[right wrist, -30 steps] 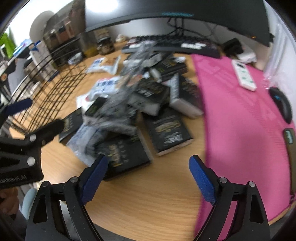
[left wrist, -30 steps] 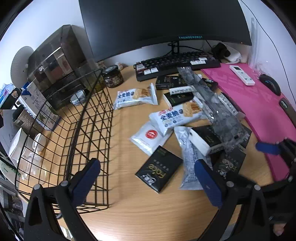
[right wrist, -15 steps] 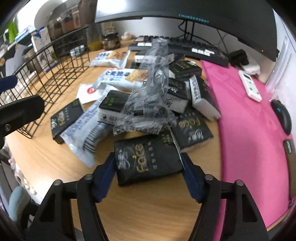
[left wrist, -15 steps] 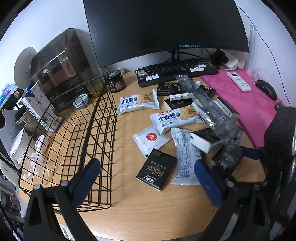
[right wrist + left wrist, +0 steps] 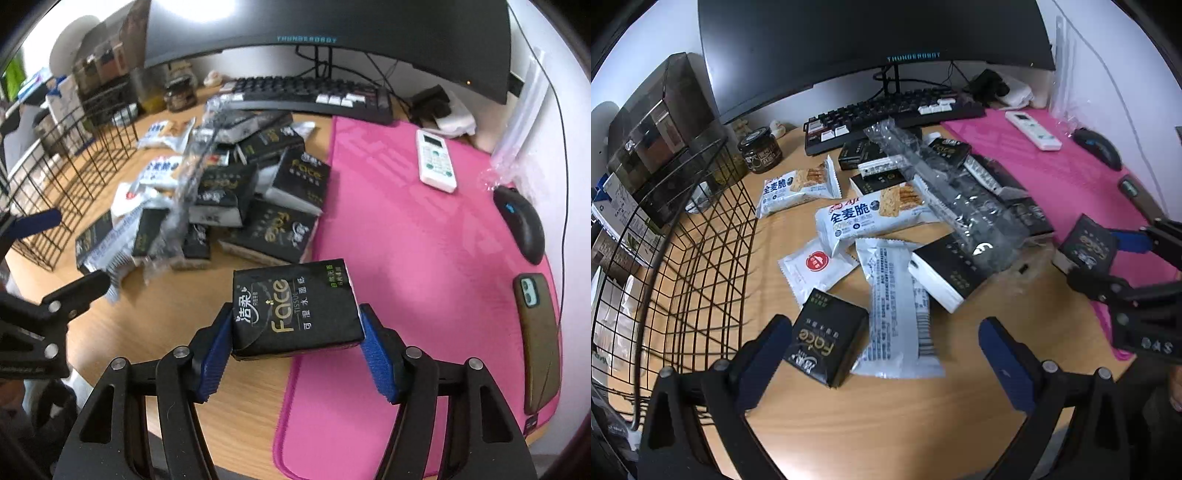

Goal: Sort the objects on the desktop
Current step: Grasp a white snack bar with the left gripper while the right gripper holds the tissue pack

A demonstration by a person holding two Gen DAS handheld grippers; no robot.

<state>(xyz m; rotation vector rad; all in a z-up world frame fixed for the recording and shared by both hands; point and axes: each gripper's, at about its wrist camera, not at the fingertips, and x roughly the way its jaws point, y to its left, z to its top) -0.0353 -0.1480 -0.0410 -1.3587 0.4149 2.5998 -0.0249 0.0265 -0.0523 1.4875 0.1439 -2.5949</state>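
Note:
A pile of black "Face" tissue packs (image 5: 273, 225), white snack packets (image 5: 864, 218) and a crumpled clear wrapper (image 5: 945, 188) lies mid-desk. My right gripper (image 5: 295, 321) is shut on one black tissue pack (image 5: 295, 310), held off the desk at the pink mat's edge; this held pack (image 5: 1087, 245) also shows at the right of the left wrist view. My left gripper (image 5: 884, 332) hangs low over the pile's near side, its jaws wide and closing. Another black pack (image 5: 827, 343) lies between them by the left finger, and a white packet (image 5: 897, 306) beside it. Neither is pressed.
A black wire basket (image 5: 683, 258) stands on the left. Behind the pile are a keyboard (image 5: 886, 114), a monitor (image 5: 871, 44) and a dark jar (image 5: 759, 149). The pink mat (image 5: 406, 221) carries a remote (image 5: 434, 160), a mouse (image 5: 522, 221) and a phone (image 5: 537, 339).
My right gripper closed on a black tissue pack at the pile's near edge and lifted it toward the pink mat. The left gripper sank closer to the black pack beside the basket.

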